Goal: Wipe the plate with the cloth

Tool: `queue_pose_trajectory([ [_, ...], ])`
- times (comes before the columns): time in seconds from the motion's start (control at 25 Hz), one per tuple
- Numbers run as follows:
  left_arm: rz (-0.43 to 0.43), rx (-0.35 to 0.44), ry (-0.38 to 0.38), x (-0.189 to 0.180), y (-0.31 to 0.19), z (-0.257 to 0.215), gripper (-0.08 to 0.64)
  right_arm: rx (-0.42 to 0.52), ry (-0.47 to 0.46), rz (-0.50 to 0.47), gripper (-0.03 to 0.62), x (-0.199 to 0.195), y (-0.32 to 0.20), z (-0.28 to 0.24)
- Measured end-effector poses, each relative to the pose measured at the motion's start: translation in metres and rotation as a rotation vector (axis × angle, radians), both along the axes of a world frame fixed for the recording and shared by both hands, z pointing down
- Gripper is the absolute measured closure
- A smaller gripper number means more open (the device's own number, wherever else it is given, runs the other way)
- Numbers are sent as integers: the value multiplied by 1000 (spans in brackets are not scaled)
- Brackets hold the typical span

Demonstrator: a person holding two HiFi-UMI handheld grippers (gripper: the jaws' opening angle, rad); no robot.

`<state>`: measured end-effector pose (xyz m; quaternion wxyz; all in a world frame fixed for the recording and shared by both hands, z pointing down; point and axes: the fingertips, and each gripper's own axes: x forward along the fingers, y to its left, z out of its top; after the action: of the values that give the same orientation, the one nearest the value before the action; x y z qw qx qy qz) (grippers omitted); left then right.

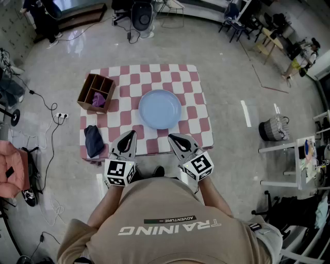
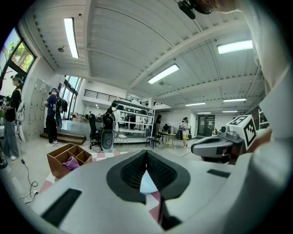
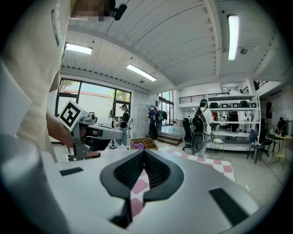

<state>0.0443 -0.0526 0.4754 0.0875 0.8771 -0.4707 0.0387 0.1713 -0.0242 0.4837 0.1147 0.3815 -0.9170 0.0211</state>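
Note:
A light blue plate (image 1: pixel 160 109) lies in the middle of a table with a pink-and-white checked cover (image 1: pixel 196 82). A dark blue cloth (image 1: pixel 94 140) lies crumpled on the table's front left corner. A purple cloth (image 1: pixel 98 99) sits in a wooden compartment box (image 1: pixel 96 85) at the back left. Both grippers hover side by side over the near table edge, short of the plate. My left gripper (image 1: pixel 132 134) is shut and empty, and a sliver of the plate (image 2: pixel 147 183) shows below its tips. My right gripper (image 1: pixel 171 137) is shut and empty as well.
A floor fan (image 1: pixel 142 15) and chairs stand beyond the table. Cables and a power strip (image 1: pixel 62 116) lie on the floor at left. A wicker basket (image 1: pixel 273 129) and a white shelf unit (image 1: pixel 289 160) are at right. People stand in the background.

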Motion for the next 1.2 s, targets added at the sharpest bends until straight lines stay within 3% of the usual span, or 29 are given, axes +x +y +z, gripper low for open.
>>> queue_pose_trajectory([
  [0.64,-59,-41,-25,4,11,12,546,16,-88,-71,574,-2,4,2],
  [0.84,-124,-45,-43,-3,15,13,546,-38,-80,-163,574,-15,16,19],
  [1.2,-289,-84,-67,-39,42,20,546,-53,-155,-293,574,-47,9,29],
])
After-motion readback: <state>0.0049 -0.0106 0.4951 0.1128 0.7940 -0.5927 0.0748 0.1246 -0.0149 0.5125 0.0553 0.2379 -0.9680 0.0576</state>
